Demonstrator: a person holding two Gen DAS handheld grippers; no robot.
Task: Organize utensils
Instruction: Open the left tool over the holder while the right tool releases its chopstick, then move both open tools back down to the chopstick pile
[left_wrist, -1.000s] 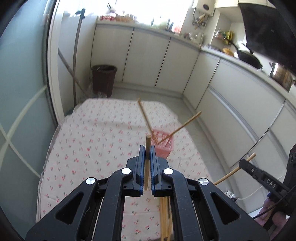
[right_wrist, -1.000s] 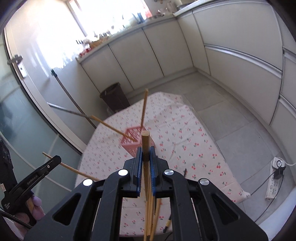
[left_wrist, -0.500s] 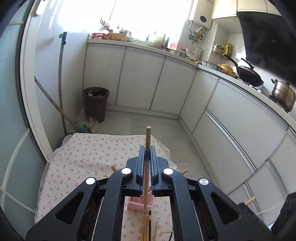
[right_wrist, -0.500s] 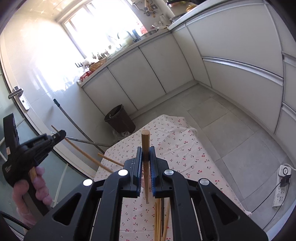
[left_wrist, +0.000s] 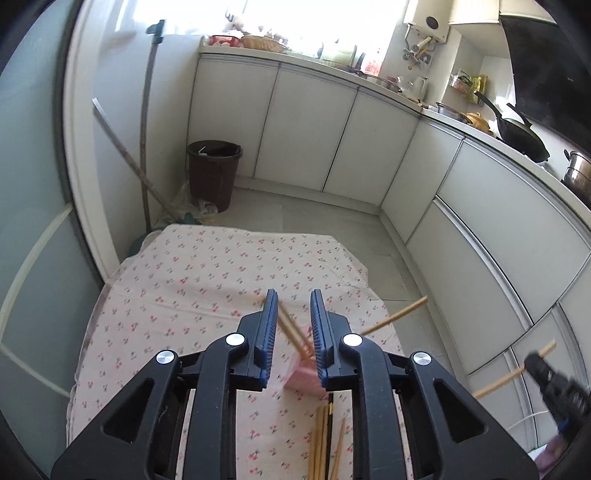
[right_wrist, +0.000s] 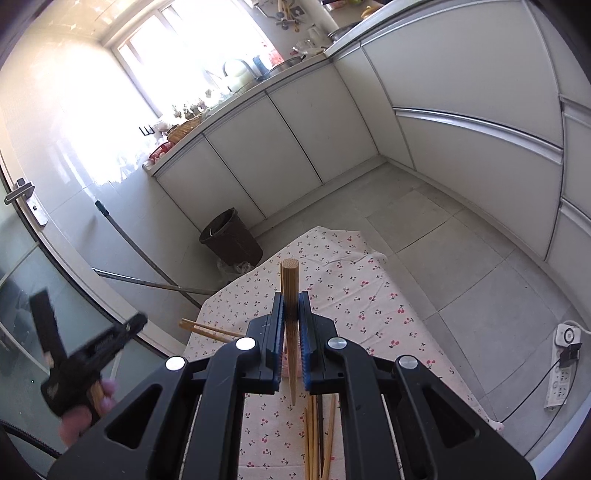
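Left wrist view: your left gripper (left_wrist: 291, 325) just opened, apparently dropping its wooden chopstick (left_wrist: 291, 328) into the pink slotted holder (left_wrist: 301, 380); your right gripper (right_wrist: 291, 325) clamps another tapered wooden chopstick (right_wrist: 290, 295).

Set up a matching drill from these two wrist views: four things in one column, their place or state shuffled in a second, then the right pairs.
Things
1. left gripper
2. right gripper
3. pink holder
4. brown bin

Places or states
A. standing on the floor by the cabinets
B. jaws apart, nothing clamped
C. shut on a wooden chopstick
D. on the cherry-print cloth, chopsticks leaning in it

Pairs: 1-B, 2-C, 3-D, 4-A
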